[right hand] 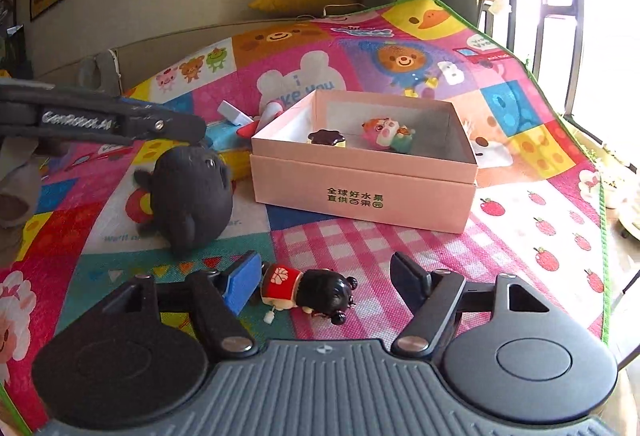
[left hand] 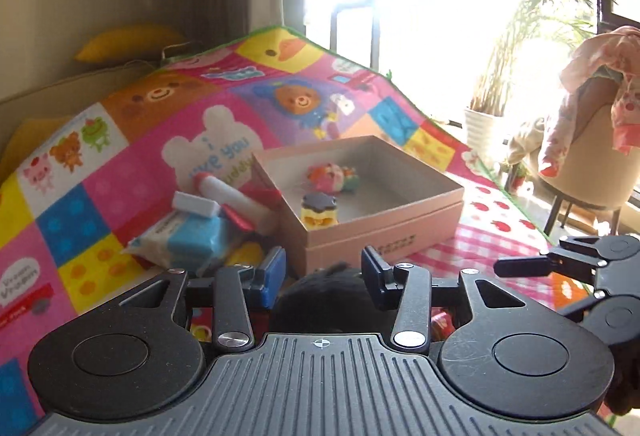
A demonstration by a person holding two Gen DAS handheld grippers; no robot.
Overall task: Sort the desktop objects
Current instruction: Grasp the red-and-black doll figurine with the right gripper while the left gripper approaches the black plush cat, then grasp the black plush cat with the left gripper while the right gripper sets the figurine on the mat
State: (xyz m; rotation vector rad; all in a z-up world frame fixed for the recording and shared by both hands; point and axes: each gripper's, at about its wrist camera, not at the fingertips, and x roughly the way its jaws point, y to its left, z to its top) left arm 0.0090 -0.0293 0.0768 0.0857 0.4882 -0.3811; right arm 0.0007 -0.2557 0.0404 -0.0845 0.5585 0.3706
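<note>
Now we hold both grippers spread: left gripper (left hand: 324,276) over the dark plush toy (right hand: 188,200), right gripper (right hand: 324,276) around the doll (right hand: 308,292) near the mat's (right hand: 520,236) front edge; pink box (right hand: 360,192) mid-mat.

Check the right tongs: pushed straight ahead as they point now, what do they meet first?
Probably the small doll lying on the mat between the open right tongs. Beyond it stands the pink box, though depth is unclear.

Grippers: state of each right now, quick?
Left gripper: open, fingers either side of the black plush toy, not clamped.
Right gripper: open, empty, over the lying doll figurine.
</note>
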